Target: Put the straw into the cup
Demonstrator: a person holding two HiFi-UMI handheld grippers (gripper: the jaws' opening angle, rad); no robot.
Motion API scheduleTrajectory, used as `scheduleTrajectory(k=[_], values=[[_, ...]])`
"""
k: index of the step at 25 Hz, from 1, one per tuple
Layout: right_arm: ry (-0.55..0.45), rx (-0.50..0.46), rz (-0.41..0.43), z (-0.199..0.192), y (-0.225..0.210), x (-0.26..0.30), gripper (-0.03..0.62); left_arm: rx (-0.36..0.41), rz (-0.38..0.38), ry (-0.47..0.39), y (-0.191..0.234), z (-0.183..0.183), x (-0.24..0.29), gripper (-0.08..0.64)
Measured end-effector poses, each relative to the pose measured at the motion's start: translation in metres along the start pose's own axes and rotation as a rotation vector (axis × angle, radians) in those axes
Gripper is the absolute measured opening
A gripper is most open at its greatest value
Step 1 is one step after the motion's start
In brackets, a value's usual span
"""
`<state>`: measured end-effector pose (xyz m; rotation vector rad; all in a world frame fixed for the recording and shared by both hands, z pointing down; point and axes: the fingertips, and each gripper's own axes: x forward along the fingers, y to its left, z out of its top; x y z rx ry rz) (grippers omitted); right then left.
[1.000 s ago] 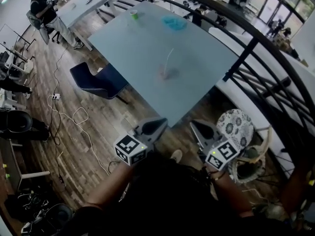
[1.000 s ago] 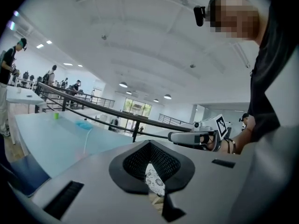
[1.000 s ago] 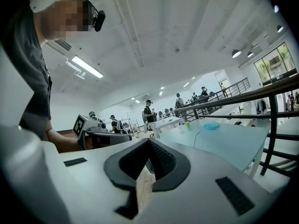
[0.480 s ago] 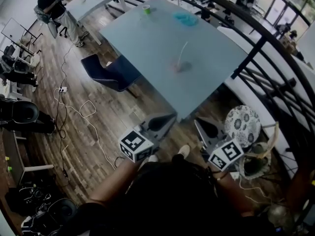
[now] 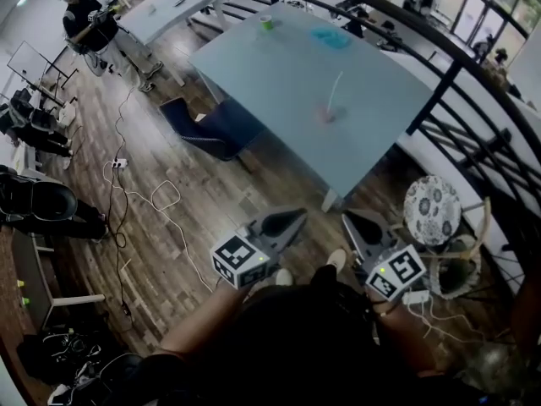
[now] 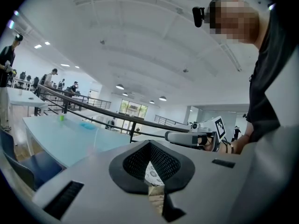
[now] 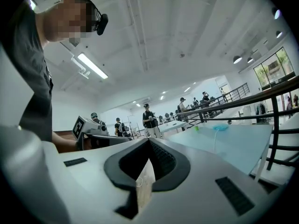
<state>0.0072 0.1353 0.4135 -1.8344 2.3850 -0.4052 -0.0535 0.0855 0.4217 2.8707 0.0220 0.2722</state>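
Note:
A clear cup (image 5: 327,114) stands on the pale blue table (image 5: 270,66), far ahead of both grippers. A white straw (image 5: 336,87) rises out of it, leaning. In the right gripper view the straw (image 7: 215,139) shows thin and small on the table; the cup is too faint to make out there. My left gripper (image 5: 290,219) and right gripper (image 5: 356,224) hang side by side over the wooden floor, short of the table's near corner. Both are shut and hold nothing, as the left gripper (image 6: 153,191) and right gripper (image 7: 142,191) show in their own views.
A green cup (image 5: 266,23) and a blue thing (image 5: 330,37) lie at the table's far end. A blue chair (image 5: 207,125) stands left of the table, cables (image 5: 161,201) trail on the floor, and a patterned round stool (image 5: 433,210) and black railing (image 5: 456,74) are on the right.
Both grippers have drawn back from the table together, and the gap of floor before its near corner has grown. The cup and straw have stayed where they were. Jaws unchanged.

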Motion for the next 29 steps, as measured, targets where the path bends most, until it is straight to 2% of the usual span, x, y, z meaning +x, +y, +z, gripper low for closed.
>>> scheduleTrajectory(k=[12,18,29], values=[[-0.019,0.007,-0.050,-0.022,0.103,0.015,0.011,-0.026,-0.126,-0.005,-0.039,-0.028,-0.074,0.011],[-0.011,-0.003,-0.047,-0.026,0.126,0.023,0.011,-0.019,-0.136,-0.025,-0.035,-0.025,-0.093,0.011],[-0.015,-0.019,-0.034,-0.025,0.143,0.028,0.011,-0.006,-0.135,-0.043,-0.037,-0.022,-0.110,0.011]])
